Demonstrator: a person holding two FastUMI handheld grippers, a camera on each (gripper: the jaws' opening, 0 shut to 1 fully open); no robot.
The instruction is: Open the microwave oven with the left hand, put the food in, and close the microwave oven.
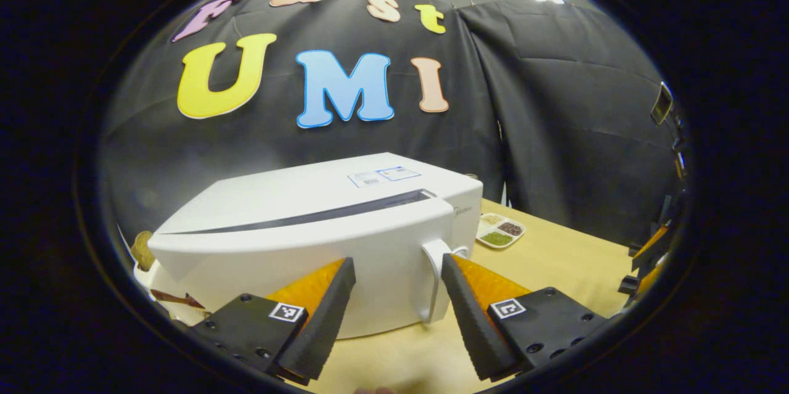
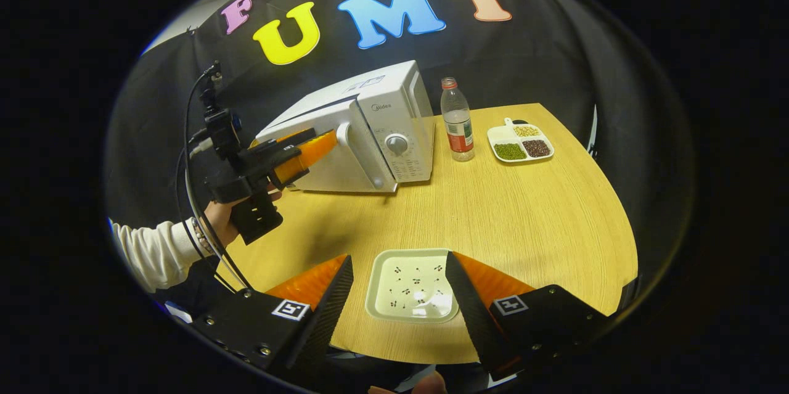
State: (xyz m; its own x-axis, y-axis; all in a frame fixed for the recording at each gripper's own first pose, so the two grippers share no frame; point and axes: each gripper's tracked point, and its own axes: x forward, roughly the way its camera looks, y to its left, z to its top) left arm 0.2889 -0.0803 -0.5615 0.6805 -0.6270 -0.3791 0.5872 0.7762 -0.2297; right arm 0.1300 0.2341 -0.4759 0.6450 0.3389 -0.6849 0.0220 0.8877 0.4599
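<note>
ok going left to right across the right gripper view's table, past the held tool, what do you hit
left tool → microwave → water bottle → divided dish of beans

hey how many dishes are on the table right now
2. A square plate sits at the table's near edge, between the right gripper's open jaws. A divided tray holding three kinds of beans or grains lies at the far side, right of the bottle. The microwave could hide others.
</note>
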